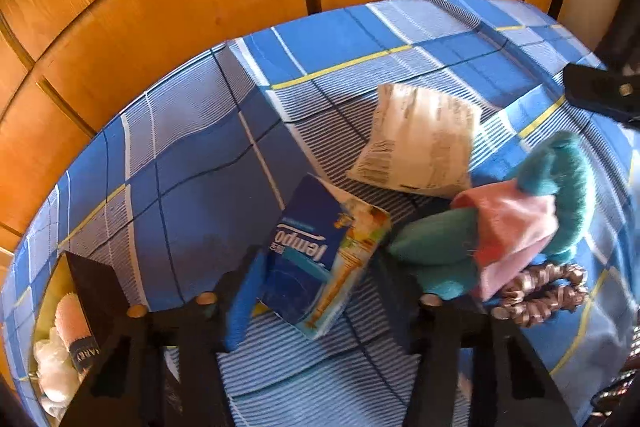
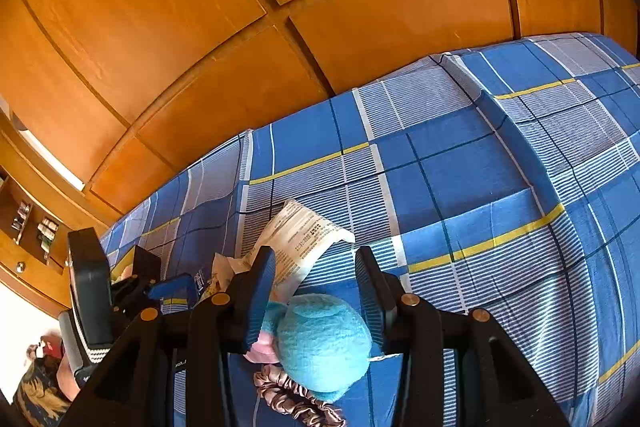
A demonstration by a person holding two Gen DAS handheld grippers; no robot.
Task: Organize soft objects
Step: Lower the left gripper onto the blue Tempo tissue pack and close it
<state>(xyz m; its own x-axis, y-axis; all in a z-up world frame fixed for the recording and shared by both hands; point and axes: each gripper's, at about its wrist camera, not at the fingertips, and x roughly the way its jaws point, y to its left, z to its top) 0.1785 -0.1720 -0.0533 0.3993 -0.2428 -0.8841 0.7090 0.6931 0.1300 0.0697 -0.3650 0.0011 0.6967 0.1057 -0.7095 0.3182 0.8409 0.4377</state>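
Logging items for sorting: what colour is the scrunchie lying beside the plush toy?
Shiny pinkish-brown satin scrunchie, clearest in the left wrist view.
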